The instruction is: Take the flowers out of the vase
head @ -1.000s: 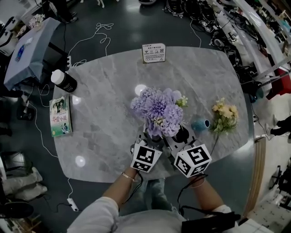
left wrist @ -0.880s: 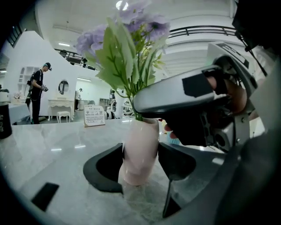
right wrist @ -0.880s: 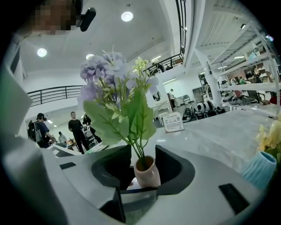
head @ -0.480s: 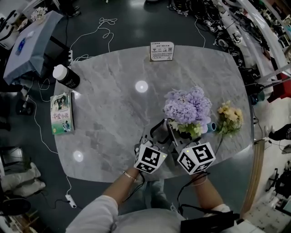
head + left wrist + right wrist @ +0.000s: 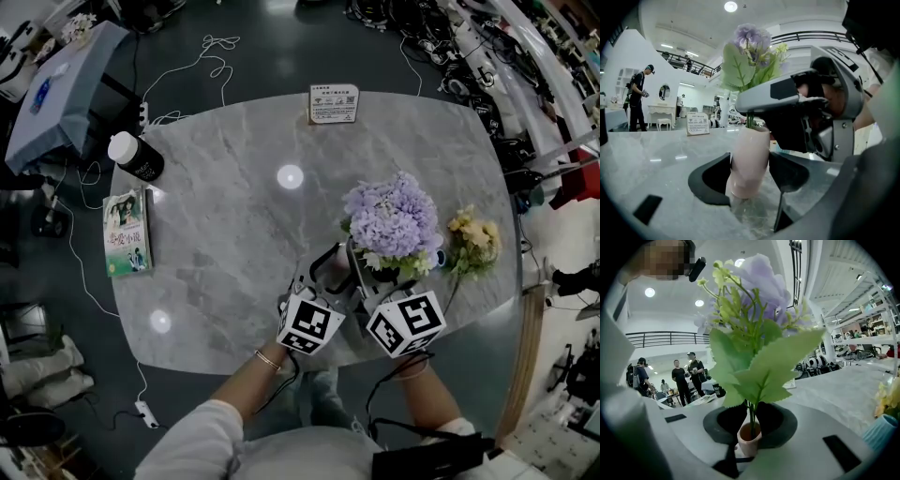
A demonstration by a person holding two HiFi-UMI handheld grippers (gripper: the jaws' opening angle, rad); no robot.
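Note:
A bunch of purple flowers (image 5: 392, 218) with green leaves (image 5: 757, 366) stands in a small pink vase (image 5: 749, 157) near the front edge of the grey marble table (image 5: 234, 234). My left gripper (image 5: 750, 177) is shut on the vase's body, a black pad against each side. My right gripper (image 5: 751, 420) reaches in just above the vase mouth (image 5: 750, 432). Its jaws are closing on the green stems (image 5: 751, 414), with the pads right against them. In the head view both grippers (image 5: 323, 270) (image 5: 367, 274) sit side by side under the blooms, which hide the vase.
Yellow flowers (image 5: 472, 241) lie at the table's right edge beside a small blue ribbed vase (image 5: 880, 433). A sign card (image 5: 333, 103) stands at the back. A black bottle (image 5: 134, 157) and a book (image 5: 125, 234) are at the left. People stand in the background.
The purple bunch has swung from the middle over to the right. My right gripper's jaws have come in around the stems. The left gripper has stayed on the vase.

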